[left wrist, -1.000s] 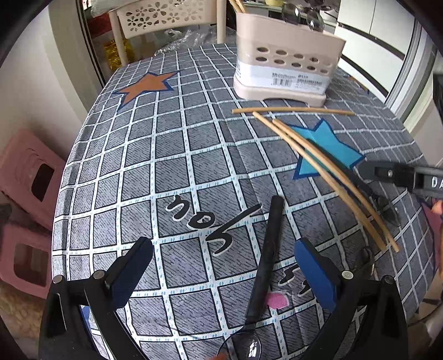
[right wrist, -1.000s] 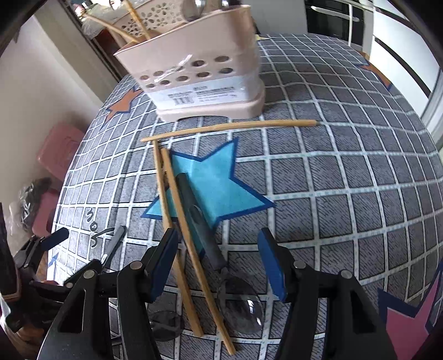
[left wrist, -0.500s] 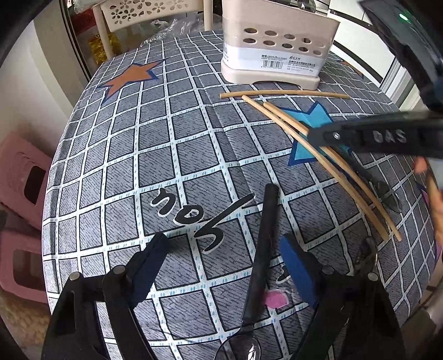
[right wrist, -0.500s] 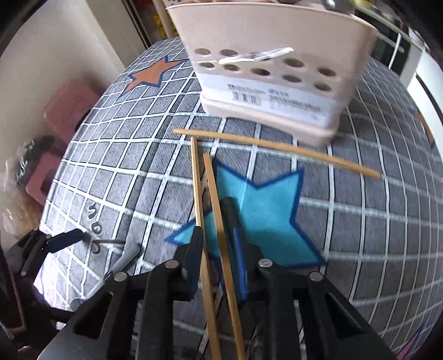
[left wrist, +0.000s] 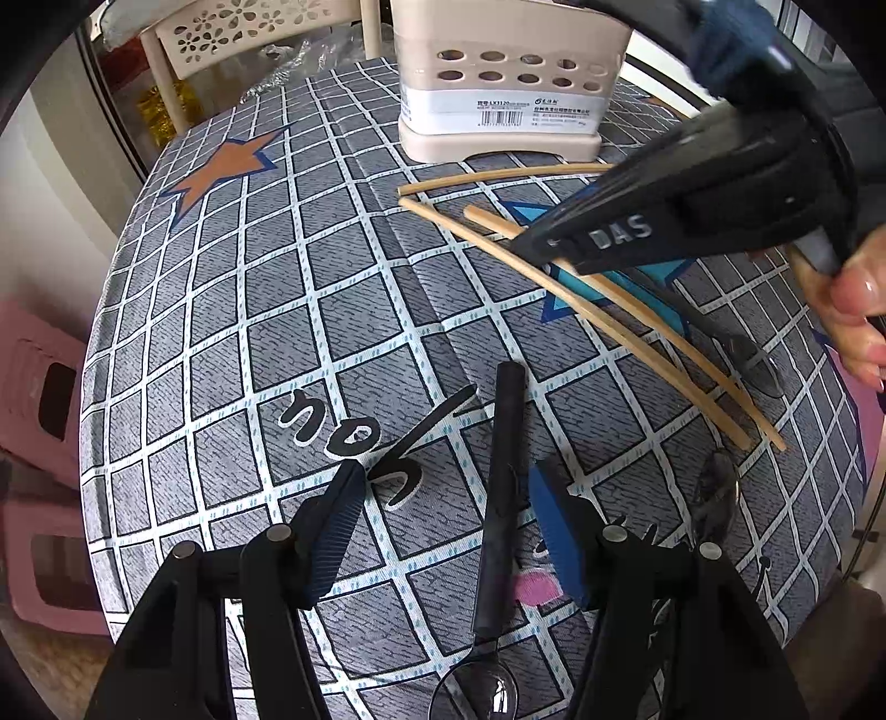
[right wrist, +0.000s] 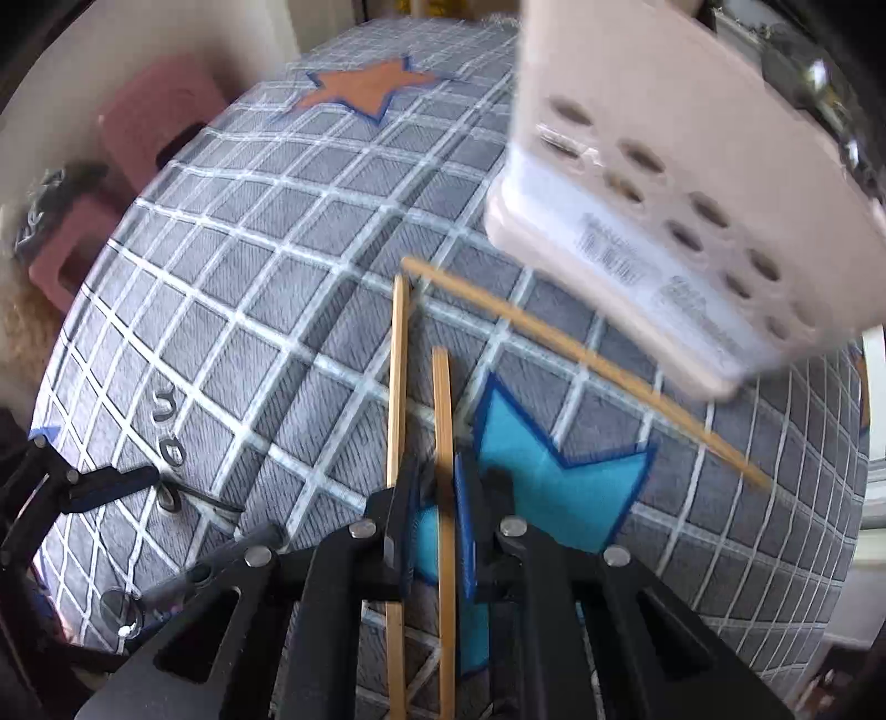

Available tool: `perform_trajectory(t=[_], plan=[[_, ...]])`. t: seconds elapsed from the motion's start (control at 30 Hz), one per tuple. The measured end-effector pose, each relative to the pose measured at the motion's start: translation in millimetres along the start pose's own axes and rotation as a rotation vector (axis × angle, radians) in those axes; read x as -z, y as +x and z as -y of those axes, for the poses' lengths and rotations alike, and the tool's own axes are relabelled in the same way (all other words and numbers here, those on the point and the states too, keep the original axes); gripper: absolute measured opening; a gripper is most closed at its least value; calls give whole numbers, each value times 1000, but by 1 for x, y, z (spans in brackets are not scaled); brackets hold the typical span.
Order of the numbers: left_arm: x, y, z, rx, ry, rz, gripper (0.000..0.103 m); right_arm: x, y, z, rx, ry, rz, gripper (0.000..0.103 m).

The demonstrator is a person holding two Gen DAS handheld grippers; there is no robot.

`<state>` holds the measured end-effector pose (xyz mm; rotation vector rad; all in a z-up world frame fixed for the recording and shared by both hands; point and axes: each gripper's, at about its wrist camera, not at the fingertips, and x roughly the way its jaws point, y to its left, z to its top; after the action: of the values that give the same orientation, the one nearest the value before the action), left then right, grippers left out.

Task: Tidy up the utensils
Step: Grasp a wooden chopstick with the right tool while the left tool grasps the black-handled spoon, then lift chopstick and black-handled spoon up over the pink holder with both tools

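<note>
A black-handled spoon (left wrist: 501,498) lies on the checked tablecloth (left wrist: 277,310) between the fingers of my left gripper (left wrist: 446,523). Its jaws are closing and neither pad touches the handle. Two long chopsticks (left wrist: 587,313) run across the blue star, and a third chopstick (left wrist: 498,176) lies before the beige utensil holder (left wrist: 498,83). My right gripper (right wrist: 437,493) points down over them with one chopstick (right wrist: 443,399) between its closing jaws. A thin gap still shows on the left side. A second dark spoon (left wrist: 756,368) lies under that gripper.
The holder (right wrist: 692,221) stands at the table's far side with metal utensils in it. A shiny utensil end (left wrist: 717,498) lies near the right edge. Pink stools (left wrist: 39,387) stand below on the left, and a white perforated basket (left wrist: 249,33) sits behind. A hand (left wrist: 858,310) grips the right tool.
The right gripper slid along the chopsticks toward the holder, rolled, and narrowed its jaws around one chopstick. The left jaws narrowed a little about the spoon handle.
</note>
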<state>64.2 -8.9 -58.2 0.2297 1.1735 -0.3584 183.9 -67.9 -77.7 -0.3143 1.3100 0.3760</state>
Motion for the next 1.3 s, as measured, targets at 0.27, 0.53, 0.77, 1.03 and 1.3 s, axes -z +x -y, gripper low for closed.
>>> perform_trajectory(t=[0.27,0.53,0.77,1.03,1.3], plan=[[-6,3,-2,10,19,-32,90,-1,16,-5,-24,10,11,6],[-16,8,0,29,64,-98,90,26,-26,19,-115,126,202,6],[-27,9,16,70,168,-184,44,33,-61,19,-174,196,321,6],[-18,-13,7,108,59,-59,44,68,-95,39,-203,260,388,6],[-19,-65,-9,132,-45,150,44,99,-121,60,-280,361,497,6]])
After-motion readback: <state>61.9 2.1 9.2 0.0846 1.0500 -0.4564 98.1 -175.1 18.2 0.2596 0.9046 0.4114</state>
